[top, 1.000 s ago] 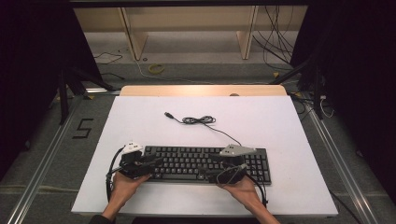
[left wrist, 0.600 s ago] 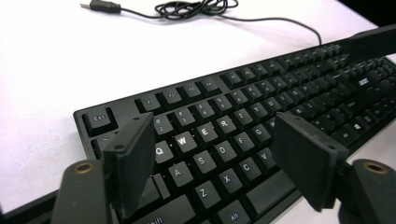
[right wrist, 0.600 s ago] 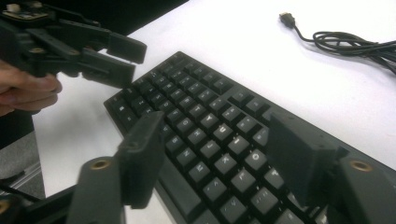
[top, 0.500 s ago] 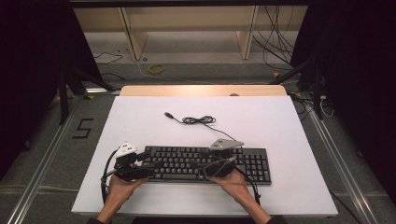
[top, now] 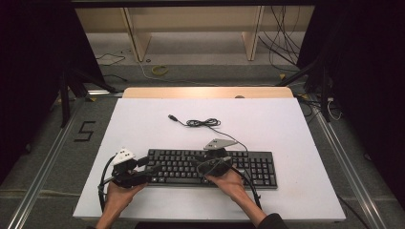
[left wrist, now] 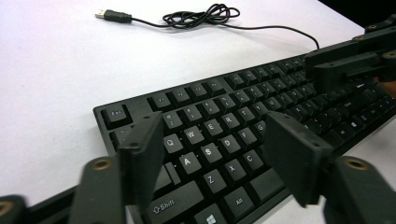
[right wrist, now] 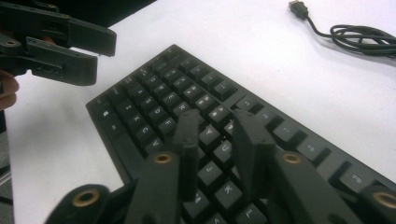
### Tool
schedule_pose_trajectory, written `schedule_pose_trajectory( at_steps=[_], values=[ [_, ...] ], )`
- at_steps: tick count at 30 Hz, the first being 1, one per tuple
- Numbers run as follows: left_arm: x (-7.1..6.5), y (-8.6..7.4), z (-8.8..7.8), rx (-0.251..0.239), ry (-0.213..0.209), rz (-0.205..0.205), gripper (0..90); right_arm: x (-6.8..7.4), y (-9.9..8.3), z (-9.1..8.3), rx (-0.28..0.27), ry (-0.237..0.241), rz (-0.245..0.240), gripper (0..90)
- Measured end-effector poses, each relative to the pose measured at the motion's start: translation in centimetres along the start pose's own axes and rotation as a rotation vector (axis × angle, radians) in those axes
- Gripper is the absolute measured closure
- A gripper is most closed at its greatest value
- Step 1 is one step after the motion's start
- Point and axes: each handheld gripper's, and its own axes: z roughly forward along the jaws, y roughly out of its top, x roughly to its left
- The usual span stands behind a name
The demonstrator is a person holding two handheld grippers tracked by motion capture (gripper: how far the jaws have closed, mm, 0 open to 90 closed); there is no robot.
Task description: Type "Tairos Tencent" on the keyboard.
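Two grippers hover over the black keyboard (top: 210, 167): left gripper (left wrist: 212, 154) wide above its left end, right gripper (right wrist: 215, 140), jaws just narrowed and empty, over the middle; key legends blur.

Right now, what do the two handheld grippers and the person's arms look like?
The left gripper and the right gripper are black, with flat blocky jaws and brass-coloured screw holes. Each carries a grey three-cornered plate and trails a black cable. A dark sleeve shows at the right arm.

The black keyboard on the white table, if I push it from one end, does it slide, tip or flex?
The keyboard looks like a long rigid slab lying flat, so it would probably slide and swivel, not tip. Its trailing cable is loosely coiled and would likely drag along limply.
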Motion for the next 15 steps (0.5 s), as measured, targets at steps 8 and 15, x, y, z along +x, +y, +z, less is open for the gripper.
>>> schedule_pose_trajectory(
  at_steps=[8,15],
  values=[
    [0.3,-0.3,-0.2,0.018,0.009,0.009,60.5,0.7,0.6,1.8,0.023,0.008,-0.02,86.7],
    [0.1,-0.5,-0.1,0.049,0.021,0.027,76.8,1.1,1.0,2.9,0.043,0.007,-0.031,90.0]
  ],
)
